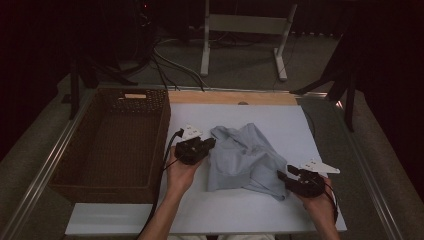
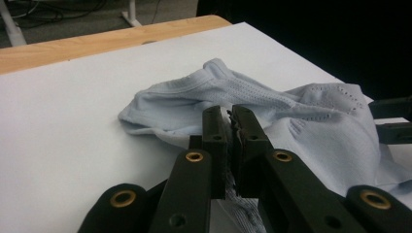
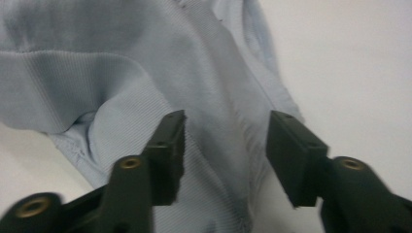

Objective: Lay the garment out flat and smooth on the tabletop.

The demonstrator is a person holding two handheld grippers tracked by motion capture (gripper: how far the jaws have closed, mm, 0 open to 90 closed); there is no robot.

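A crumpled light blue garment (image 1: 245, 155) lies in the middle of the white board (image 1: 280, 120). My left gripper (image 1: 210, 144) sits at the garment's left edge. In the left gripper view its jaws (image 2: 229, 121) are pressed together with a pinch of the blue cloth (image 2: 291, 111) between the pads. My right gripper (image 1: 282, 175) is at the garment's near right corner. In the right gripper view its jaws (image 3: 226, 141) stand apart over a ribbed fold of the cloth (image 3: 97, 63), one on each side, and the pads are not pressing on it.
A dark woven basket (image 1: 65, 165) stands against the board's left side. A wooden strip (image 1: 230, 97) runs along the far edge. Beyond it are white stand legs (image 1: 205, 45) and cables on the floor. The board's front and far right are bare white.
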